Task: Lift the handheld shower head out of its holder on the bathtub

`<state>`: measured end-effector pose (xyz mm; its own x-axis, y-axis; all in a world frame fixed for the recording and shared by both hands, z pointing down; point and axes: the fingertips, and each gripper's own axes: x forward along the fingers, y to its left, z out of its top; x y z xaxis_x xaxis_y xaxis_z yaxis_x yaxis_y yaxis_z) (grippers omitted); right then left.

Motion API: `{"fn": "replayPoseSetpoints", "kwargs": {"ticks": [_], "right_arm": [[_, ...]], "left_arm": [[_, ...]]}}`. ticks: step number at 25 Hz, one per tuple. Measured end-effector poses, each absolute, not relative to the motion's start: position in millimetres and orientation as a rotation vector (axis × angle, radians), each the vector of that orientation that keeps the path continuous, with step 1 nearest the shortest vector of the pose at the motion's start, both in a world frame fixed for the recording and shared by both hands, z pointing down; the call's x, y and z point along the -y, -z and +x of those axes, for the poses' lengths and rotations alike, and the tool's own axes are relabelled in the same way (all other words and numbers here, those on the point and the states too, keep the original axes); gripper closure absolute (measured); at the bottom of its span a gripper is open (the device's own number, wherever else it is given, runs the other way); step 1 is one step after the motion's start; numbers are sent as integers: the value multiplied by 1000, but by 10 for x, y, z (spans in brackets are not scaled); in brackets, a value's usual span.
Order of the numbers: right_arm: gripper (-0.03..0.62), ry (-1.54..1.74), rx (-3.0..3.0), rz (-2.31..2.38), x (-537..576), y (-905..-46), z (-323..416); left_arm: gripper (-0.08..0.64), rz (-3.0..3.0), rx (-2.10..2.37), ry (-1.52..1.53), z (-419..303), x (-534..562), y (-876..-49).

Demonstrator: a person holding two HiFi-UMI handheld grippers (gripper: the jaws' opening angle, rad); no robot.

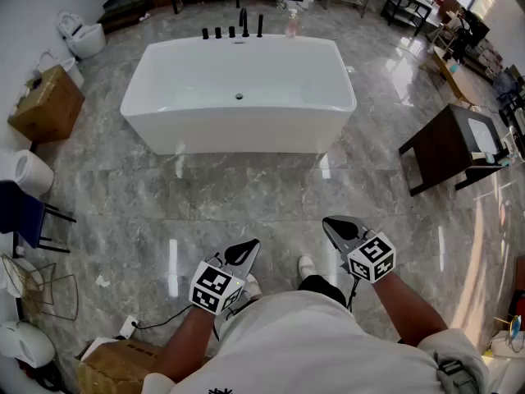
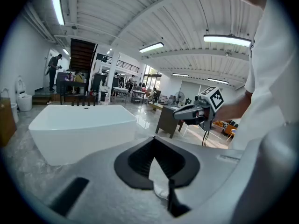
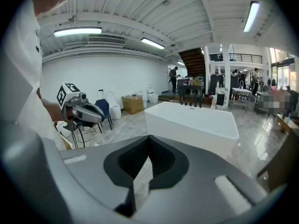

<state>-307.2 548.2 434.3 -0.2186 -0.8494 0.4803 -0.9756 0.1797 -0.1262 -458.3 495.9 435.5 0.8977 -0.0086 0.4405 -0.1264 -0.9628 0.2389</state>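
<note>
Shower head (image 1: 260, 25): stands in its holder on bathtub (image 1: 238, 134) rim, far ahead of left gripper (image 1: 248, 247) and right gripper (image 1: 331, 223), fingers pressed together empty, nothing within reach.

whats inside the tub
Inside the tub, only one small dark fitting shows against the white. The near inner wall is hidden behind the rim.

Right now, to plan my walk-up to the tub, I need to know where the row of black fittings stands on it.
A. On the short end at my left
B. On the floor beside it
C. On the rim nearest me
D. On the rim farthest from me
D: in the head view the black fittings stand in a row on the long rim of the bathtub farthest from the person.
</note>
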Motion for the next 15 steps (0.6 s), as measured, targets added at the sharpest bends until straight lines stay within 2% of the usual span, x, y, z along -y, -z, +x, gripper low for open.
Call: {"fn": "replayPoseSetpoints", "kwargs": {"ticks": [7,12,15], "right_arm": [[583,-587,2180,1742,-5672,-4299,-2161],[578,-541,2255,1736,-5914,-4272,-1299],[464,-529,2301,1731,-6027,-4277,-817]], "left_arm": [[554,2795,89,-734,-3751,-5205,-4409],[554,2802,100,-703,-2779,-5525,-4317],[554,2814,99,-695,-2201,-5677,-4314]]}}
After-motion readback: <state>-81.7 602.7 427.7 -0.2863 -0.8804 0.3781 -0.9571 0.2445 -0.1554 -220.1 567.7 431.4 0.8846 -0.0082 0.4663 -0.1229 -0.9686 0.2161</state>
